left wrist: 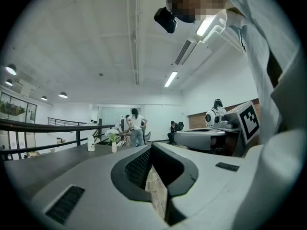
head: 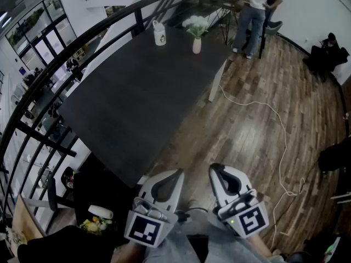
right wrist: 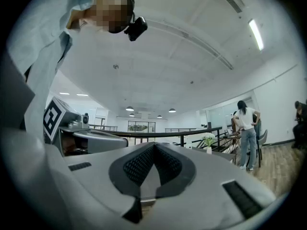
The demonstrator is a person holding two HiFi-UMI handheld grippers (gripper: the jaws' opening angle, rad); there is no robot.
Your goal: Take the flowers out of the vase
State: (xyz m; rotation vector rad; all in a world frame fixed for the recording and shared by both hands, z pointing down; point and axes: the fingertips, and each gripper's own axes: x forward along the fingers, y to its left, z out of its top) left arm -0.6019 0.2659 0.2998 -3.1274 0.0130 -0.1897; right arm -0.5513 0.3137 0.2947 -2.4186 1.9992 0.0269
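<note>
Black metal railing (head: 66, 53) is seen curving down the left side, and beside it a long dark table (head: 126, 114) is shown running away from the camera. At its far end a white mug (head: 159, 33) is set, and just to the right of it the small white vase (head: 196, 45) stands upright, with the white flowers (head: 196, 24) in its neck. In the foreground the left gripper (head: 176, 173) is held low, off the table's near corner, its jaws brought together on nothing. To its right the right gripper (head: 215, 169) is carried the same way, jaws closed and empty, and both are aimed roughly level. The vase is placed well apart from both, ahead and across the whole length of the table, in line with the gap between the two tips, so neither hand can be called clearly nearer. The stems are stood vertical, so a straight upward lift is judged to be called for once the distance is covered and one pair of jaws is opened. Further right a pale cable (head: 284, 138) is trailed over the wooden floor (head: 247, 125), and a person (head: 253, 10) is seen standing beyond the table
</note>
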